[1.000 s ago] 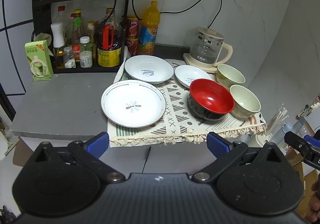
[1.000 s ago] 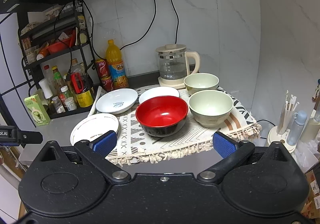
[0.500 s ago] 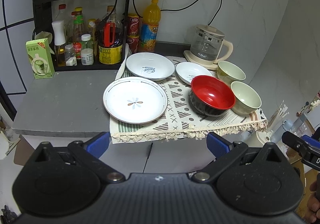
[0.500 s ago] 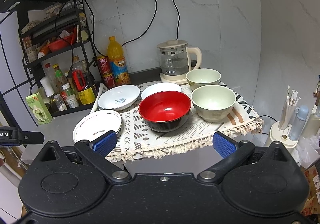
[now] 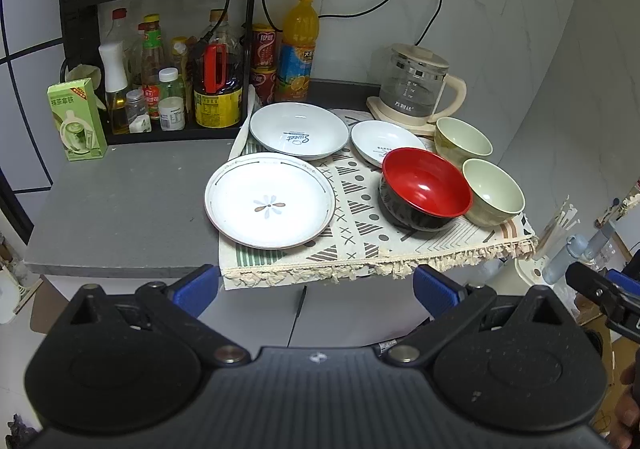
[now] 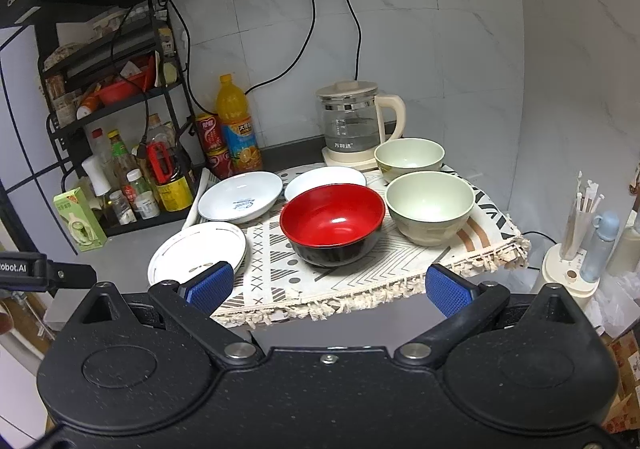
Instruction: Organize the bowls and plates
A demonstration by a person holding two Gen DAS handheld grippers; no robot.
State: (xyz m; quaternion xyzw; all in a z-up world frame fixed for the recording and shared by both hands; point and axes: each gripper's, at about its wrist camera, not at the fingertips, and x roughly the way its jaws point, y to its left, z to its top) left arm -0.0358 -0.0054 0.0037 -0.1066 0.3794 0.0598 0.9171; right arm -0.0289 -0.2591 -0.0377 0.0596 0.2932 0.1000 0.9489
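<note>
On a patterned cloth lie a flower plate, a deep white plate with script, a small white dish, a red-and-black bowl and two pale green bowls. My left gripper is open and empty, in front of the counter edge below the flower plate. My right gripper is open and empty, before the cloth's fringe, facing the red bowl.
A glass kettle stands at the back right. A black rack of bottles, an orange drink bottle, red cans and a green carton line the back left. Bare grey counter lies left of the cloth.
Both grippers have moved closer to the counter; the dishes sit lower and larger in both views. Nothing on the cloth has moved.
</note>
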